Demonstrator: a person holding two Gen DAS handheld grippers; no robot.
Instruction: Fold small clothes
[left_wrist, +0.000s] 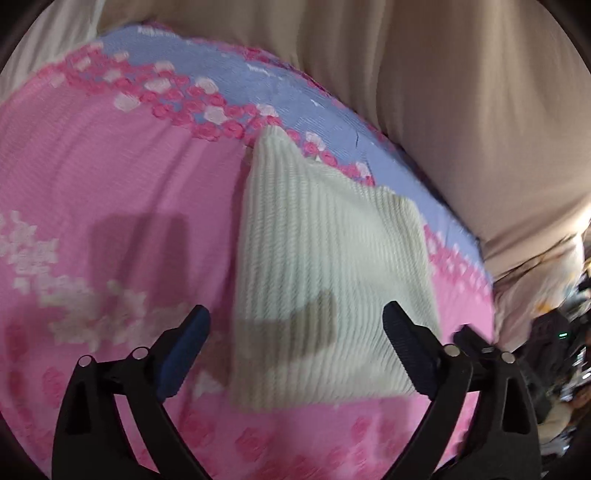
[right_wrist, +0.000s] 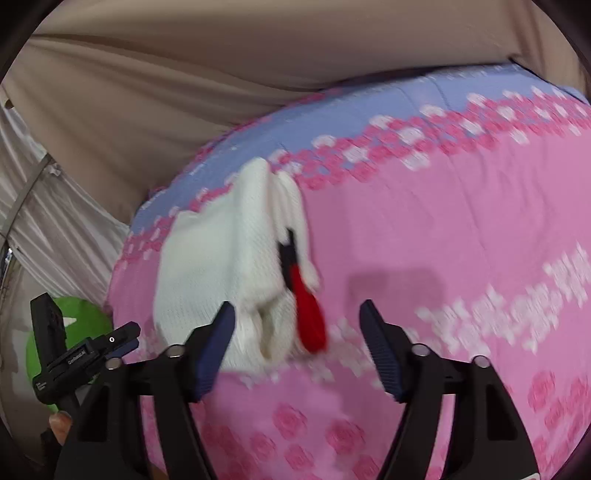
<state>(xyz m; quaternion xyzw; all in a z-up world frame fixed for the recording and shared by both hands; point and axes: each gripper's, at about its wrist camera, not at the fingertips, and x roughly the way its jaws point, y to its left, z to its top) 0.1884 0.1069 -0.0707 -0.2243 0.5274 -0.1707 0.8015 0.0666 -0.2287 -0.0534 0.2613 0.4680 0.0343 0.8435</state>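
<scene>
The cream-white ribbed knit garment (left_wrist: 325, 280) lies folded into a rough rectangle on the pink floral bedsheet with a lilac-blue border (left_wrist: 110, 192), near the bed's far edge where the beige draped cloth (left_wrist: 461, 110) hangs behind. From the left tongs (left_wrist: 295, 350) the garment lies straight ahead and a little below, its near hem running between the two blue-padded fingers, and its long axis leads away from the camera toward the patterned border. From the right tongs (right_wrist: 297, 347) the same garment (right_wrist: 221, 266) sits ahead and toward the left finger, with a red and black part (right_wrist: 308, 314), too blurred to identify, at its right edge. The left hand looks the better centred on the cloth; the right is offset toward that red edge. Both tongs stand wide apart and hold nothing, no pad pressing on fabric. Both point steeply downward at the bed, and the blur in both views suggests the hands are in motion. The left tongs' black frame (right_wrist: 88, 354) shows at the lower left of the right wrist view, beside a green round object (right_wrist: 85, 317) off the bed.
</scene>
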